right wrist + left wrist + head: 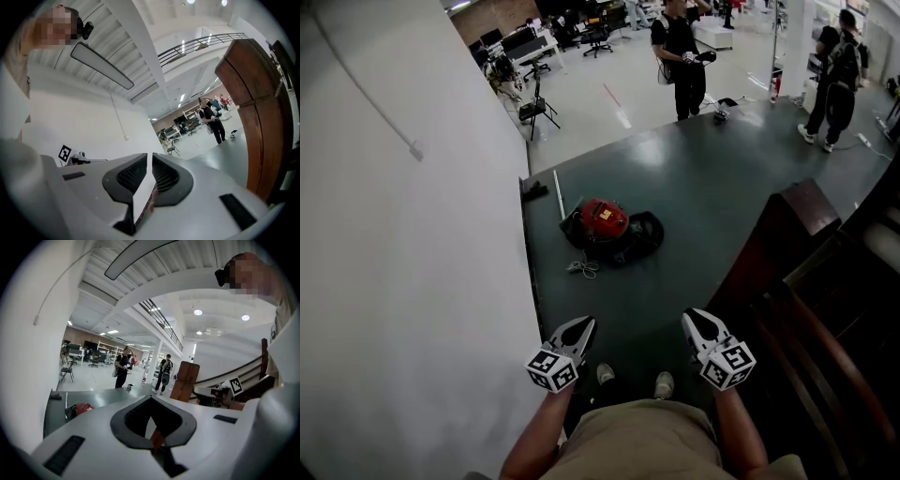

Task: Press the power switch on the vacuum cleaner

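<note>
The red vacuum cleaner [602, 221] lies on the dark floor [703, 187], far ahead of the person and close to the white wall [412, 281] on the left, with a pale cord [582, 267] coiled at its near side. Both tongs hang near, well apart from it and empty: the left tongs [584, 324] clenched tip to tip, the right tongs [694, 317] parted by a thin slit

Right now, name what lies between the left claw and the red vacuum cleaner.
Head view: a small tangled white cord lies on the dark green floor beside the red vacuum cleaner; the rest toward the left claw is bare.
</note>
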{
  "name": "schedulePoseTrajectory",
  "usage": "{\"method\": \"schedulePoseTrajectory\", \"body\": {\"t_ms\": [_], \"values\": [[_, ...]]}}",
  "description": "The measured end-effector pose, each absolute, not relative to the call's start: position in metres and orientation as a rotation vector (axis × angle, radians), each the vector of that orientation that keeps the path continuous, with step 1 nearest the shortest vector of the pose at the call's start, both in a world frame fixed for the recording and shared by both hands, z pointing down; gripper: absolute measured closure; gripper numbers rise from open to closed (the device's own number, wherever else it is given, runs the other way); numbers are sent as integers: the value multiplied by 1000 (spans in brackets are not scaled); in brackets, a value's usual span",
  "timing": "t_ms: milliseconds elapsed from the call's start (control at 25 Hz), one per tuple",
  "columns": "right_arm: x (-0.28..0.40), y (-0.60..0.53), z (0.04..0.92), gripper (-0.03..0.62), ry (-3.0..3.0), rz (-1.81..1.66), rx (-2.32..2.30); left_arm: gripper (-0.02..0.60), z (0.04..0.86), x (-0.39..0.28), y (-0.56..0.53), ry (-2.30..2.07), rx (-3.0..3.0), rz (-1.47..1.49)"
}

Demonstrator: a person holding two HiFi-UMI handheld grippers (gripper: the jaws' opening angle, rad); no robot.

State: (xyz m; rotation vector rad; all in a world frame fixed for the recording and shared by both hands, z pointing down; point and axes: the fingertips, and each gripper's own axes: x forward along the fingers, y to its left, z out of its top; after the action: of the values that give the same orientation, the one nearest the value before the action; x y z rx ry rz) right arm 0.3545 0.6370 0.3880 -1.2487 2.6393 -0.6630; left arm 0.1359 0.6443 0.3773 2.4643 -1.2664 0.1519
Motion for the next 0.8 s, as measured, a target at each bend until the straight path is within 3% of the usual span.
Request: {"method": "schedulePoseTrajectory", "body": {"t_ms": [440,800], "values": [[326,613,423,580,2649,-678,-1362,578,384,82,635,-1337,2349,223],[239,547,406,582,2756,-567,-1434,578,412,9,565,-1245,2335,180]]}}
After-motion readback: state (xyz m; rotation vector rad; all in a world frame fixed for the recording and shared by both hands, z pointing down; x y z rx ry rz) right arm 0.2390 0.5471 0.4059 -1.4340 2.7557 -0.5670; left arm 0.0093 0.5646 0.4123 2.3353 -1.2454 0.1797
